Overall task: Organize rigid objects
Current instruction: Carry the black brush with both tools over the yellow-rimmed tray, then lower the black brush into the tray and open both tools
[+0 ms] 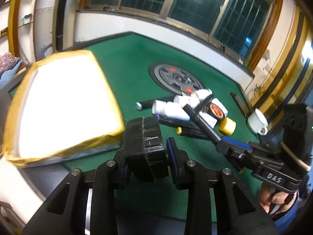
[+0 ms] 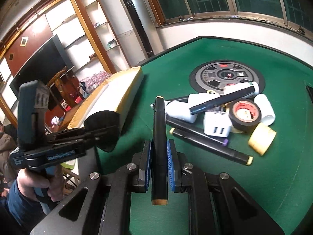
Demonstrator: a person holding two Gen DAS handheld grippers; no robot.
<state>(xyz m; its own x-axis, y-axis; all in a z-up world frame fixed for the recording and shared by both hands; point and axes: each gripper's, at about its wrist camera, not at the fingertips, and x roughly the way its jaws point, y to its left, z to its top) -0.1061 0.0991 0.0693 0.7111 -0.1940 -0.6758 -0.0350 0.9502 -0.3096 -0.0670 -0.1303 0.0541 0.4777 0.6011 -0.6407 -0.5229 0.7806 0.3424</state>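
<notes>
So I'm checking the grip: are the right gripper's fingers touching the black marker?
Touching. The right wrist view shows both blue fingers pressed against the black marker.

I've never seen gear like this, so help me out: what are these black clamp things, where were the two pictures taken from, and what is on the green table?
No robot here: a person holds a two-finger gripper in each hand, each with a camera looking along its fingers. One picture comes from the left gripper, the other from the right gripper. Each view also shows the other gripper beside it.

The left gripper is shut on a black disc. The right gripper is shut on a black marker.

On the green table lies a pile: more markers, white plastic pieces, a white plug, a black tape roll and a yellow tape roll. A white cup stands nearby, and a white box with yellow edges sits to the left.
</notes>
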